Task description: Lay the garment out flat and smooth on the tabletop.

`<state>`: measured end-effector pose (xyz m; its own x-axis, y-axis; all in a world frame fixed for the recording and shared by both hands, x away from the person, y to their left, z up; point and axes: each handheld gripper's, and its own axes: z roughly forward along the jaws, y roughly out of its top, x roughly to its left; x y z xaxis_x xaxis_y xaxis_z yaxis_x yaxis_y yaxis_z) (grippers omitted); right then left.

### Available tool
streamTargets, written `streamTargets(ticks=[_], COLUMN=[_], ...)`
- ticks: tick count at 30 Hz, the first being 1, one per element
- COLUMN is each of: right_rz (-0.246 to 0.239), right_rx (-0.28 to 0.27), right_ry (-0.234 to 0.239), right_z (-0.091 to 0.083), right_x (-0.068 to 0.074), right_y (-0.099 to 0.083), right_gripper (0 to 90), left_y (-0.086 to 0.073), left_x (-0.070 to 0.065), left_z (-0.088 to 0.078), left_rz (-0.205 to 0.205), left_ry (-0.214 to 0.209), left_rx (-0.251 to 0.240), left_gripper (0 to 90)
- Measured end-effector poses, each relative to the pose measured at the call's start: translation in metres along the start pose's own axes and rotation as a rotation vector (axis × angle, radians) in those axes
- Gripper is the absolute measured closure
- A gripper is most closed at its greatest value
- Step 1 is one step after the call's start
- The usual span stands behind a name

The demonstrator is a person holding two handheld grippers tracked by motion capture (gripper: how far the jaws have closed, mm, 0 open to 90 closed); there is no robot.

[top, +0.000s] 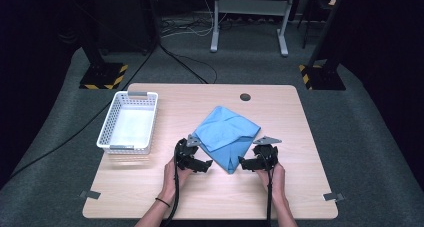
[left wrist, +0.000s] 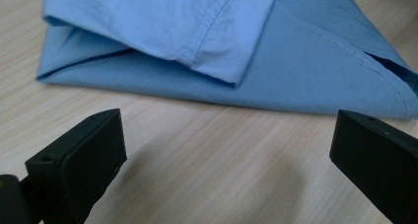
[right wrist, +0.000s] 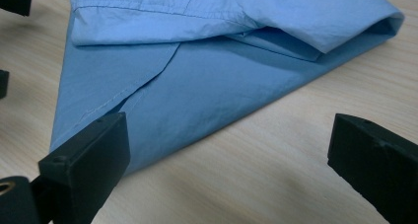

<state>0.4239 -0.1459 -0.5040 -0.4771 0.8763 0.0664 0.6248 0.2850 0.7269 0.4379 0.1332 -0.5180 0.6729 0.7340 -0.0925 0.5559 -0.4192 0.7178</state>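
Both grippers' fingers spread, flanking the blue shirt's (top: 227, 135) near corner
Slide each under its edge, pinch every layer

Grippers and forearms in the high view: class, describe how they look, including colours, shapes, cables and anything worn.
Both the left gripper and right gripper are black, each topped by a grey three-cornered plate and trailing a black cable. The forearms are unsleeved; the left wrist wears a thin dark band.
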Motion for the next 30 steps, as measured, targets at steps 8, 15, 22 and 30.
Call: streamTargets(ticks=[8, 15, 22, 30], right_rz=[-0.014, -0.019, -0.012, -0.002], right_rx=[0.022, 0.032, 0.057, 0.026], right_ry=[-0.019, -0.058, -0.072, -0.085], right_z=[0.019, 0.030, 0.048, 0.046], right_x=[0.005, 0.007, 0.005, 0.007], right_y=[0.005, 0.013, 0.017, 0.011], right_gripper=[2.1, 1.6, 0.2, 0.3], left_y=[0.012, 0.024, 0.024, 0.020], left_x=[-0.009, -0.009, -0.013, -0.014], left_z=[0.015, 0.026, 0.036, 0.035], left_rz=[0.008, -0.013, 0.018, 0.014], left_ry=[0.027, 0.065, 0.111, 0.115], left_rx=[0.013, 0.035, 0.044, 0.022], left_gripper=[0.4, 0.5, 0.1, 0.1])
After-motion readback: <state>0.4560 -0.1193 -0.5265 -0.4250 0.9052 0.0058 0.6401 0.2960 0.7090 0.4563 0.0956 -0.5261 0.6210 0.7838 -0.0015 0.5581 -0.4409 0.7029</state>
